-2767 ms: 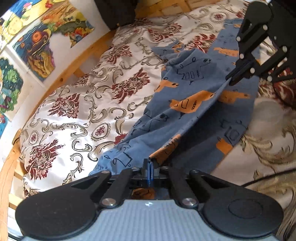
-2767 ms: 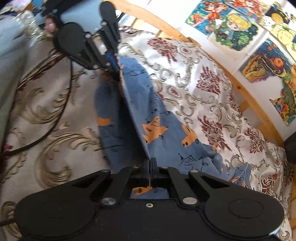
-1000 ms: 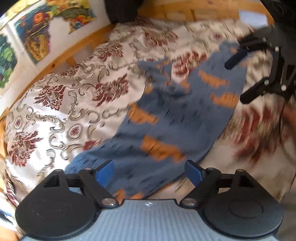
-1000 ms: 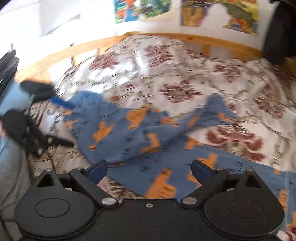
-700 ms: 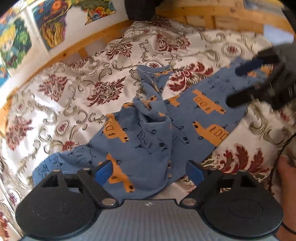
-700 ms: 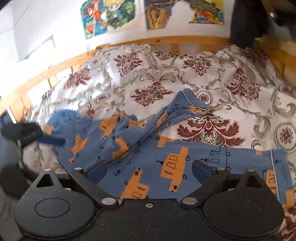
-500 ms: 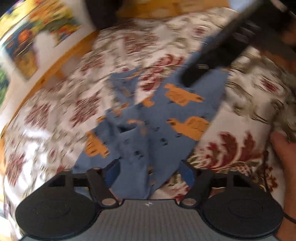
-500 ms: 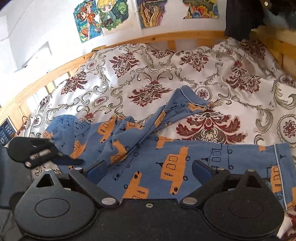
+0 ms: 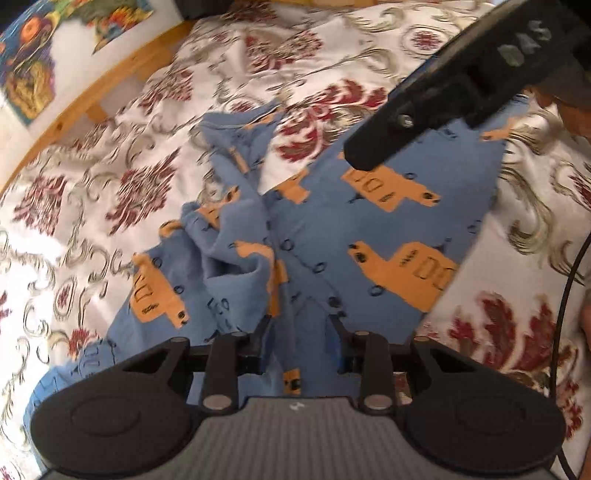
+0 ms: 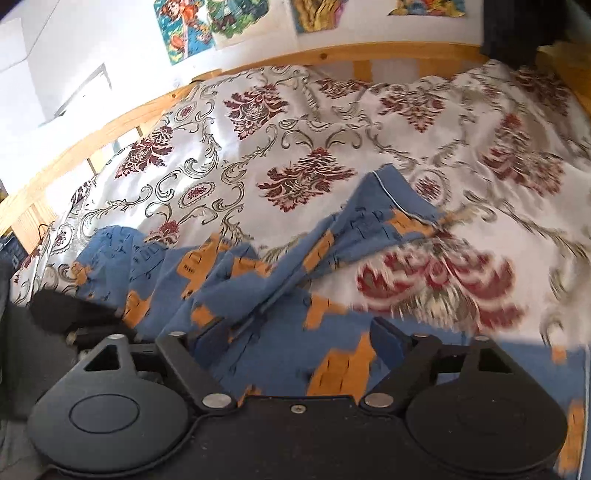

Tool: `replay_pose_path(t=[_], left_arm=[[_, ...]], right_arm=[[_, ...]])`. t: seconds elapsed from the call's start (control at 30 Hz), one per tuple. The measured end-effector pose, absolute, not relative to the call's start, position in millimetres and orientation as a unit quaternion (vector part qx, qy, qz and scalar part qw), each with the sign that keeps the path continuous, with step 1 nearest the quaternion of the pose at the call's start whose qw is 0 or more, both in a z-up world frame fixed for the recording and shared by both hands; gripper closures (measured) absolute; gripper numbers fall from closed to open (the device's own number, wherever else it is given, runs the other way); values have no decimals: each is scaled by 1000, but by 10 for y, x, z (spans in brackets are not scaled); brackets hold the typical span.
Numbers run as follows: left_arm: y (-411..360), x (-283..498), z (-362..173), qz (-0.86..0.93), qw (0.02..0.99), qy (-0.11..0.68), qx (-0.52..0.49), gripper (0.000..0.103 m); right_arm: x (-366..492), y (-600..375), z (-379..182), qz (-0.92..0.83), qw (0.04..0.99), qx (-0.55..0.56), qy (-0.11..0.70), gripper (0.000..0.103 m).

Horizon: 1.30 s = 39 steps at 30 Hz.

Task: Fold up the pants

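Note:
Blue pants (image 9: pixel 369 229) printed with orange trucks lie rumpled on the floral bedspread (image 9: pixel 110 147), one leg bunched into folds at the left. My left gripper (image 9: pixel 301 343) is low over the near edge of the pants, its jaws closing with a ridge of cloth between them. The right gripper (image 9: pixel 443 92) crosses the upper right of the left wrist view, above the flat leg. In the right wrist view, the right gripper (image 10: pixel 297 343) hovers over the pants (image 10: pixel 258 295), jaws wide but closing, cloth under the gap. The left gripper (image 10: pixel 70 314) shows at the left edge.
A wooden bed rail (image 10: pixel 332 55) runs along the far side, with posters (image 10: pixel 192 33) on the wall above it. A dark garment (image 10: pixel 517 29) hangs at the top right. A black cable (image 9: pixel 569 295) trails over the bedspread at the right.
Both grippers held a stretched pants edge, then let go and opened. Both have since dropped toward the rumpled cloth, and the left jaws have narrowed around a fold.

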<state>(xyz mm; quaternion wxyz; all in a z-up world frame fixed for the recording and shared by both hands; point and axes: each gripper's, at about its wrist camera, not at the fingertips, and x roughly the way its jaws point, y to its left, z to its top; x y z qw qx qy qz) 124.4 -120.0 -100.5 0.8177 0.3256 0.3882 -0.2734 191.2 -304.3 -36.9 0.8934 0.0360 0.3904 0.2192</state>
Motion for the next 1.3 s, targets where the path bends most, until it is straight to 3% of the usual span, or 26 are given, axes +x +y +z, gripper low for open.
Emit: replay_pose_path(t=[0.3, 1.07, 1.17, 1.3], left_arm=[[-1118, 1278, -1076, -251, 828, 396, 307, 82], [-1335, 1508, -1127, -234, 852, 372, 286, 85], [-1343, 1529, -1142, -220, 851, 377, 291, 100], [-1300, 1576, -1126, -220, 853, 387, 272, 101]], right_arm=[[3006, -2979, -366, 180, 874, 88, 443, 45], [3757, -2929, -479, 138, 855, 101, 490, 48], [3844, -2862, -473, 123, 854, 87, 498, 53], [4023, -2834, -502, 101, 850, 90, 510, 55]])
